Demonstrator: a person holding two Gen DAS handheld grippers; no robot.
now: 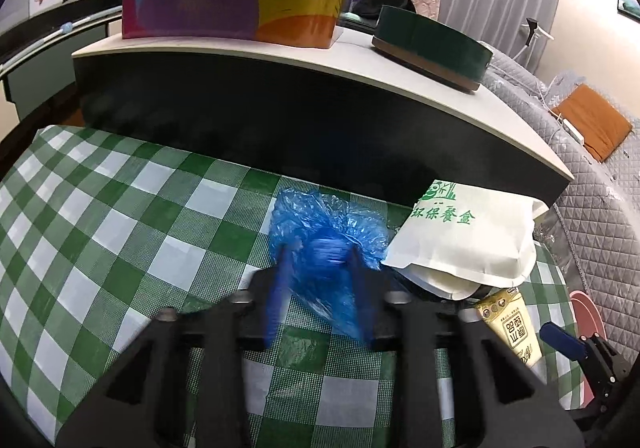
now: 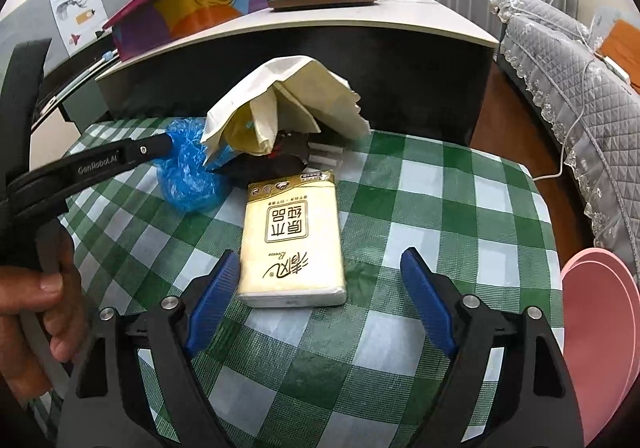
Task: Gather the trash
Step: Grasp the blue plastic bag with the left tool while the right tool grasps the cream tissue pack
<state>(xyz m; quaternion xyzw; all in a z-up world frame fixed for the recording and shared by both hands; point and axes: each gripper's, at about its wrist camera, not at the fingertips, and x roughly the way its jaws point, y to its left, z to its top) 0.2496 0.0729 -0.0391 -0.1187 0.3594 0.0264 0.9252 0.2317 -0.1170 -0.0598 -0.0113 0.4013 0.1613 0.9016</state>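
1. Trash sits in a pile at the twelve o'clock edge of the green-and-white checked tablecloth (image 2: 440,184): a cream paper takeaway bag (image 2: 296,96) leans over a crumpled blue plastic film (image 1: 320,224).
2. Left gripper (image 1: 320,260) pinches only that thin film, which may tear or drag the bag.
3. Right gripper (image 2: 316,276) is spread wide around a yellow tissue pack (image 2: 294,244) and risks collecting it wrongly.

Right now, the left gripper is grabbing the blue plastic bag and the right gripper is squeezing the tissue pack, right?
Not quite. The right gripper isn't squeezing the tissue pack: its jaws stand wide open, with a clear gap beside the pack on one side, as the right wrist view shows. The left gripper does have its fingers around the blue plastic bag.
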